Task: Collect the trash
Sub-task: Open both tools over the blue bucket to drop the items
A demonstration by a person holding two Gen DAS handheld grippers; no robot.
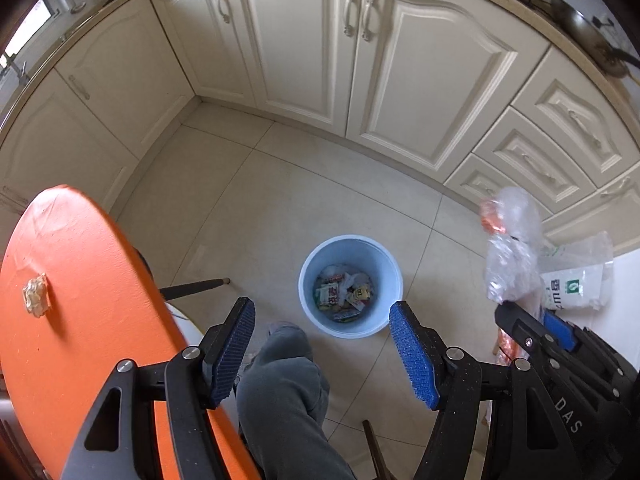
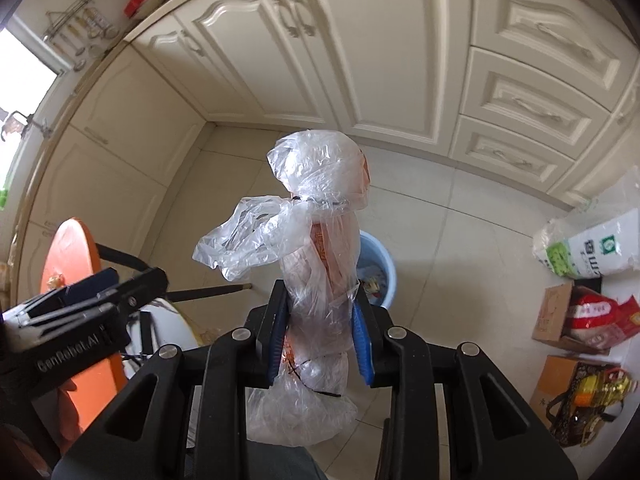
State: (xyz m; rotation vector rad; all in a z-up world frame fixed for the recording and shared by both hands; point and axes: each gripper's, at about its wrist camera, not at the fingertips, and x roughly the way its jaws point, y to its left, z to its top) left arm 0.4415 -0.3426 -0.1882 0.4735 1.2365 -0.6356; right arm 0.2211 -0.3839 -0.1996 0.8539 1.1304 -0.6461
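Item: clear plastic bag bundle (image 2: 320, 248), crumpled film wrapped over an orange package, clamped at mid-length between the pads of the right gripper (image 2: 320, 336); its knotted head stands above the jaws toward 12 o'clock, its loose tail hangs below them toward 6. Item: left gripper (image 1: 322, 348), jaws standing wide apart with nothing between the blue pads, pointing steeply down at the floor. Item: light blue trash bin (image 1: 351, 286), upright on the tiled floor at 12 o'clock just beyond the left fingertips, already holding wrappers and packets; in the right wrist view its rim shows at 3 o'clock of the bundle, partly hidden behind it. Item: orange round table (image 1: 80, 300) at 9 o'clock, bearing a small crumpled scrap (image 1: 36, 294), likely trash yet to be gathered. Item: a person's grey trouser leg (image 1: 280, 392) at 6 o'clock. Handling note, as judgement: the step in hand appears to be dropping the bundle into the bin. Carry the right gripper until the hanging tail is over the bin mouth, lower it inside the rim, then release; the film is light and may cling to a pad or catch the rim.
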